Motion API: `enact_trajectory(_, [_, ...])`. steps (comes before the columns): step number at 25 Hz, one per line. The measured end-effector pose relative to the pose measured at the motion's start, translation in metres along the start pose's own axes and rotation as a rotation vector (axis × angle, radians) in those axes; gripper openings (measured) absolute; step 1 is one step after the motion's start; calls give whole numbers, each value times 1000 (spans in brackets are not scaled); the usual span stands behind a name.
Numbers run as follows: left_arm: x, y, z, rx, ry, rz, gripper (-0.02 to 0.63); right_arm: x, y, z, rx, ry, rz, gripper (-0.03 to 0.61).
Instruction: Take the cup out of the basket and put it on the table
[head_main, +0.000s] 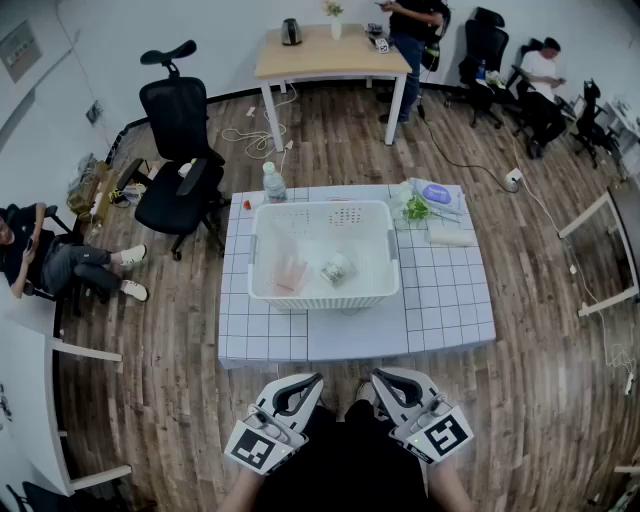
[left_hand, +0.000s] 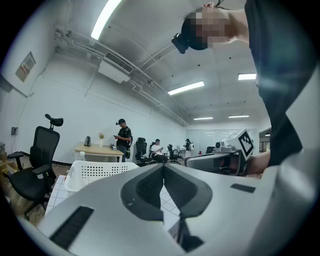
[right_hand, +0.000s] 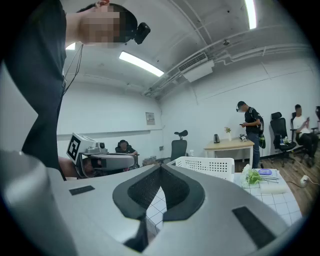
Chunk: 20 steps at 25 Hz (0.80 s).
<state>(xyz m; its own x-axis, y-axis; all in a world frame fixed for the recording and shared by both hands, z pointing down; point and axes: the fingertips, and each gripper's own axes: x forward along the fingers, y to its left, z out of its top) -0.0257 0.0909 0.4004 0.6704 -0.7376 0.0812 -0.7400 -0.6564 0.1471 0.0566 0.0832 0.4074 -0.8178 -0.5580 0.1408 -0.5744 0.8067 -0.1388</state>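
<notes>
Basket (head_main: 322, 296) on table (head_main: 445, 295), wall notice (right_hand: 150, 118) illegible

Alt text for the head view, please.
A white basket sits on a gridded table with a translucent cup lying inside. The left tongs and right tongs, both shut and empty, are held short of the table's near edge.

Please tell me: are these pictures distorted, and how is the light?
Head view: strong fisheye bend, floorboards curve around the tiled table; light even. Left gripper view: dark rounded corners, ceiling lamps glaring, left claw close and slightly soft. Right gripper view: same dark corners, bright ceiling strips.
</notes>
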Motion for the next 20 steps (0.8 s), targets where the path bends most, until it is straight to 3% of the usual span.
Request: enact_trajectory(20, [-15,14,-2,-4,2,10,9,11,4,-2,39,-1,-50,25])
